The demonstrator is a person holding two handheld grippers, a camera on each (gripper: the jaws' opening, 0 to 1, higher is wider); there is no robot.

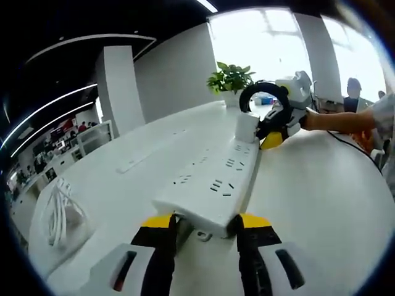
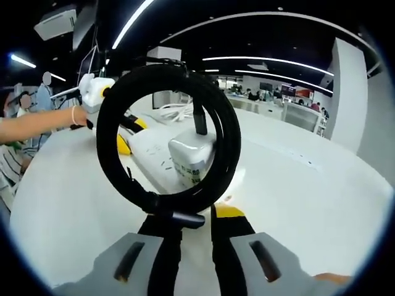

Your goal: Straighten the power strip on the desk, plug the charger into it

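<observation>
Item: power strip (image 1: 213,185), lying on the white desk (image 1: 321,203), long axis running straight away from my left gripper (image 1: 203,227), which is clenched on its near end. Item: charger (image 2: 192,157), seated at the strip's far end, its coiled cable (image 2: 166,139) pinched in my right gripper (image 2: 188,216), the nearer claw.

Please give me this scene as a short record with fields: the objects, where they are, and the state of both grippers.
surface: white desk
power strip: long white plastic power strip, lying on the desk
left gripper: fingers closed on the near end of the strip
charger: white block charger, standing on the strip's far end
cable: coiled black cable, held by right gripper
background: green potted plant
</observation>
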